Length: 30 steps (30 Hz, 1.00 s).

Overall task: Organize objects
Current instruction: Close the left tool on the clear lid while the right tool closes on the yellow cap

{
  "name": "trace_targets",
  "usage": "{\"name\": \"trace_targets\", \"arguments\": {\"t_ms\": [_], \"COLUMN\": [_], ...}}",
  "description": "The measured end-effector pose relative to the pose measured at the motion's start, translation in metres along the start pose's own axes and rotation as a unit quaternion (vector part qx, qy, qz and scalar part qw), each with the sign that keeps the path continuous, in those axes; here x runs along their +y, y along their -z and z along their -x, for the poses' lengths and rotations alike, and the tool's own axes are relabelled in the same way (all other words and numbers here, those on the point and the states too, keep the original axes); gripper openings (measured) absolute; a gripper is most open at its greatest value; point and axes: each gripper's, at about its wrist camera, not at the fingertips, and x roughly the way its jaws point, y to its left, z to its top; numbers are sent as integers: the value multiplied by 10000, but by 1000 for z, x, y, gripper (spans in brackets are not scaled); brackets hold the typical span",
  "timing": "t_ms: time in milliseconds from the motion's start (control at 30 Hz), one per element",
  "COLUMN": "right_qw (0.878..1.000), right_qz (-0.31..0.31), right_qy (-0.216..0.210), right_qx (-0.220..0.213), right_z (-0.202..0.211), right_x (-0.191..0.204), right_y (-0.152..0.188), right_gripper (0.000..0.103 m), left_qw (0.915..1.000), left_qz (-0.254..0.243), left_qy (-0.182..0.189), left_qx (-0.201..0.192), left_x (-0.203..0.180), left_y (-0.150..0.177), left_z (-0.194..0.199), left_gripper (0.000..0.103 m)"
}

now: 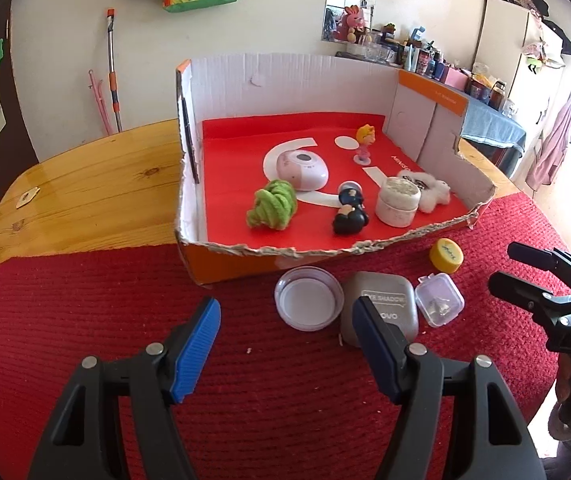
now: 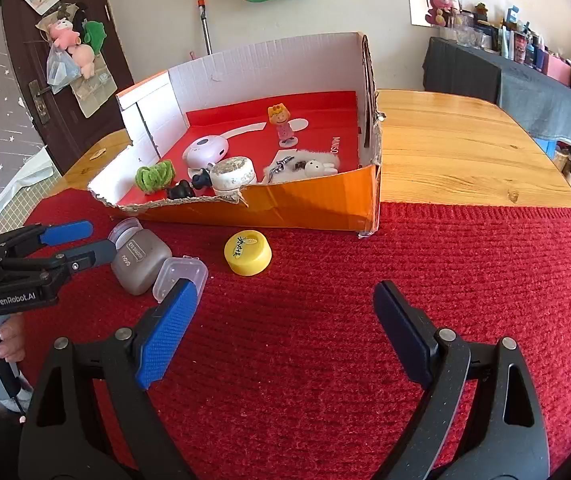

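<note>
Red knitted cloth (image 1: 85, 320) fills the lower frame, where the left gripper (image 1: 285, 344) and right gripper (image 2: 281, 320) hold their fingers apart, gripping nothing. Mid-frame lie a grey eyeshadow case (image 1: 389, 308), a clear lid (image 1: 309, 298) and a yellow cap (image 1: 446, 255); beyond stands the cardboard box (image 1: 221, 260).

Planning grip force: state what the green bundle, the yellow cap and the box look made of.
Green bundle: likely chenille or pipe-cleaner fibre, matt; its coils look fuzzy.
Yellow cap: probably moulded plastic, smooth with a slight sheen.
Box: corrugated cardboard, orange outside and white inside; its torn front edge looks ragged and papery.
</note>
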Motion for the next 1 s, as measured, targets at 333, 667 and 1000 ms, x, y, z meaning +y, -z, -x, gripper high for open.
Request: {"name": "trace_targets", "arguments": {"t_ms": [333,667,1000], "right_qw": [9980,9970,9973], "right_qz": [345,378,313], "right_qy": [143,355,365], "right_qx": [501,575,560], "right_z": [-26,-39,-44], "right_x": [5,15,18], "right_y": [-18,-26,-25], "right_gripper": [90,90,85], "left_qw": [9970,9939,9929], "left_qz": [-534,-878,-1035], "left_qy": [312,494,440], "left_qx": [467,449,396], "left_x": [10,5,1], "left_y": [-1,-5,-5], "left_z": [-19,-23,-30], "left_gripper": [72,72,71]}}
